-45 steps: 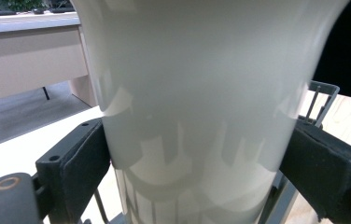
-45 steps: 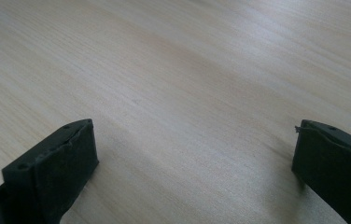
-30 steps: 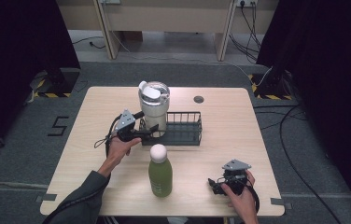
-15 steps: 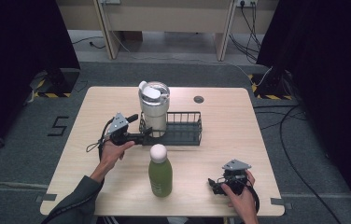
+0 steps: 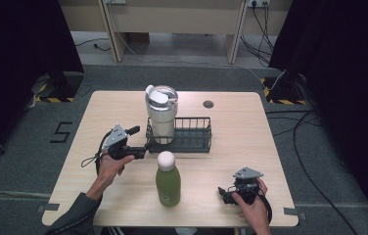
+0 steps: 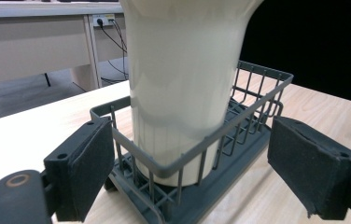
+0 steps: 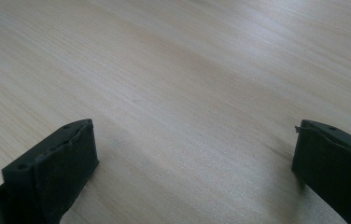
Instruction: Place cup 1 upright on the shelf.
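Note:
A white tumbler (image 5: pixel 161 115) with a lidded top stands upright in the left end of a dark wire basket (image 5: pixel 192 142) at mid-table. My left gripper (image 5: pixel 137 142) is open just left of the basket, pointing at it. In the left gripper view the tumbler (image 6: pixel 183 84) and the basket's near corner (image 6: pixel 173 163) sit ahead of and between the wide-apart pads (image 6: pixel 87 170) of the left gripper (image 6: pixel 192 149), without touching them. A green bottle (image 5: pixel 168 181) with a white cap stands in front of the basket. My right gripper (image 5: pixel 227 193) rests open near the front right edge; nothing but bare wood lies in the right gripper (image 7: pixel 192 158).
The wooden table (image 5: pixel 250 127) has a small round grommet (image 5: pixel 208 104) at the back. Cables trail from both grippers. Beyond the table there is grey floor, desk legs and dark curtains at both sides.
My left gripper has drawn back to the left, away from the tumbler and basket. The right gripper, bottle and tumbler have stayed put.

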Demonstrator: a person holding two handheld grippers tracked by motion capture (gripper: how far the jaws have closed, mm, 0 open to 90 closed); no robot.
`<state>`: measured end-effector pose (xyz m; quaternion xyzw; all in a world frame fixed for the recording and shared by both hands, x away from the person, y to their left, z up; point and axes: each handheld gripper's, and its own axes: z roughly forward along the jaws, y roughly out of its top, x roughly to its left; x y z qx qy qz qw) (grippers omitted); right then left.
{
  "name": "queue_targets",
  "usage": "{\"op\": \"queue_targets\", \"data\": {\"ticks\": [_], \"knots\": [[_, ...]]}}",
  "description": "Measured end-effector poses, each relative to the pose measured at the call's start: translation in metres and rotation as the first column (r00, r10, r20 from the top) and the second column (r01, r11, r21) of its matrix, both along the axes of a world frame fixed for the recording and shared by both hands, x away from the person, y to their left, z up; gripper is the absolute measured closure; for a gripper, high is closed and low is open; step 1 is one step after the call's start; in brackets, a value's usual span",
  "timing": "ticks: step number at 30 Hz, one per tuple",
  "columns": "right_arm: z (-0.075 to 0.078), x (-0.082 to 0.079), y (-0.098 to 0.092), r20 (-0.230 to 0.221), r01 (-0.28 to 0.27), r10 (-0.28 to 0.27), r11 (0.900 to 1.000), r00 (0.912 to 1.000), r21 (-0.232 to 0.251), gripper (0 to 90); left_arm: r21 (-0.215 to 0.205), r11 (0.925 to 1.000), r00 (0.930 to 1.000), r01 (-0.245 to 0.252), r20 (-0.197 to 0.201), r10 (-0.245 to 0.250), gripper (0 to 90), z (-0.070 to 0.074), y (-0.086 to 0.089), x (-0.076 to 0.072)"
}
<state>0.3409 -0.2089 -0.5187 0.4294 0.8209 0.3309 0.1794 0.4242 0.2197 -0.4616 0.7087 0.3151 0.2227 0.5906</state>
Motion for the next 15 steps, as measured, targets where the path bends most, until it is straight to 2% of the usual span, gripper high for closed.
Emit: {"op": "queue_targets", "data": {"ticks": [15], "knots": [[0.0,0.0,0.0,-0.001,0.001,-0.001,1.0,1.0,0.0,0.4,0.017,0.9998,1.0,0.007,-0.006,-0.007,14.5,-0.006,0.007,-0.015]]}}
